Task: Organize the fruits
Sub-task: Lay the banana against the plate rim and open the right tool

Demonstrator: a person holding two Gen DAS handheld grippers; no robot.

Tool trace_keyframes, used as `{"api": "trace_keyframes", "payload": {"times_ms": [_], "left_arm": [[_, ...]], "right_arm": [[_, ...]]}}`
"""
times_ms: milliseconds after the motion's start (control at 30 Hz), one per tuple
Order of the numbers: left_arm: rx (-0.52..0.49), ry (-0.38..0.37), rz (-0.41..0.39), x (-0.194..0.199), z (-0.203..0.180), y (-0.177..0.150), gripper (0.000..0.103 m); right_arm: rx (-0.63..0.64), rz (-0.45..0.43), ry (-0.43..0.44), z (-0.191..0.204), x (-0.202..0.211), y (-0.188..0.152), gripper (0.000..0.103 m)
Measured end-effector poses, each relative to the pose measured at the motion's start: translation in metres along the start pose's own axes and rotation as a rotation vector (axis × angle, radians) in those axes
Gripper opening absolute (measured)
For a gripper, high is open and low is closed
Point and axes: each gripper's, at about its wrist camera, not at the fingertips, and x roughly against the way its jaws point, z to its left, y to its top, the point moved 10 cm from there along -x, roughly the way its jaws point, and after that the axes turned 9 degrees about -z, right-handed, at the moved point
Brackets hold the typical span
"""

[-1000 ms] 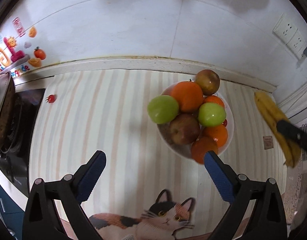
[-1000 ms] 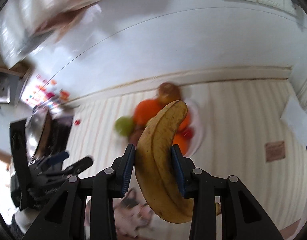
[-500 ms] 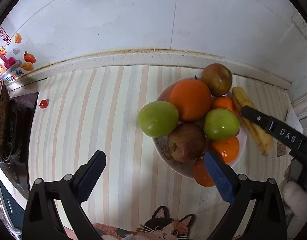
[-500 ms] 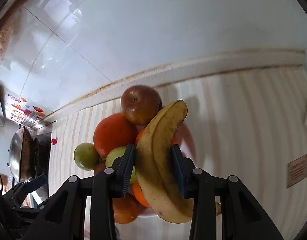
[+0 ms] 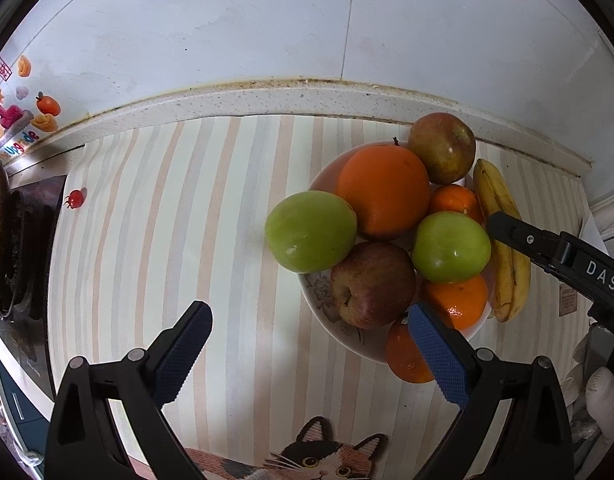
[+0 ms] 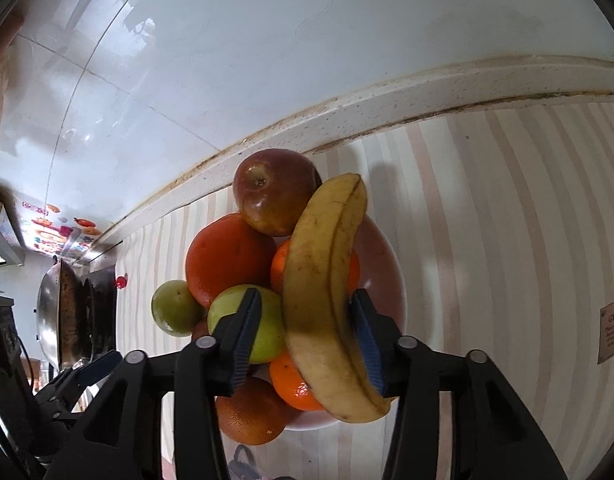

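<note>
Although its yellow skin is freckled with brown and darkened along the ridges, the banana [image 6: 327, 280] keeps a full curve, running from a blunt tip near the middle of the right wrist view down to its lower end at the bottom centre. It lies along the right-hand side of the heaped white bowl [image 6: 391, 264], resting against the fruit there. The right gripper [image 6: 307, 320] has just been opening: the banana is between its jaws, a clear gap shows at the left blue pad, and the right pad sits close against the peel, though contact there cannot be told. In the left wrist view the same banana [image 5: 503, 240] lies at the right edge of the bowl [image 5: 327, 312], partly crossed by a black finger of the right gripper [image 5: 507, 228].

Beside it the pile holds a large orange [image 5: 383, 192], a reddish apple [image 5: 441, 148] at the top, two green apples [image 5: 311, 232] [image 5: 451, 248], a second red apple [image 5: 371, 284], and smaller oranges [image 5: 455, 300] lower right. The left gripper [image 5: 307, 348] hangs over the striped mat [image 5: 167, 220] with jaws wide and nothing between them, its right pad overlapping the bowl's lower edge in the picture. A cherry tomato [image 5: 75, 199] lies alone at the left, near the stove [image 5: 31, 248]. A cat figure [image 5: 327, 456] decorates the mat's bottom edge.
</note>
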Motion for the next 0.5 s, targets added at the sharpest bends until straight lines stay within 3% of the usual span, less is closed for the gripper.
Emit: {"api": "trace_keyframes", "payload": {"times_ms": [233,333,500], "left_arm": [[0.0,0.003,-0.003,0.0012,-0.0003,0.0003,0.101],[0.002,0.005,-0.009,0.0025,0.0003,0.0008,0.101],[0.001,0.005,-0.014,0.0032,-0.0002,0.0015,0.101]], "right_arm": [[-0.004,0.006,-0.001,0.0017,-0.0009,-0.0029,0.06],[0.005,-0.002,-0.028,-0.0016,0.0003,-0.0032,0.072],[0.019,0.002,-0.045,-0.0031,0.002,-0.0055,0.075]]}}
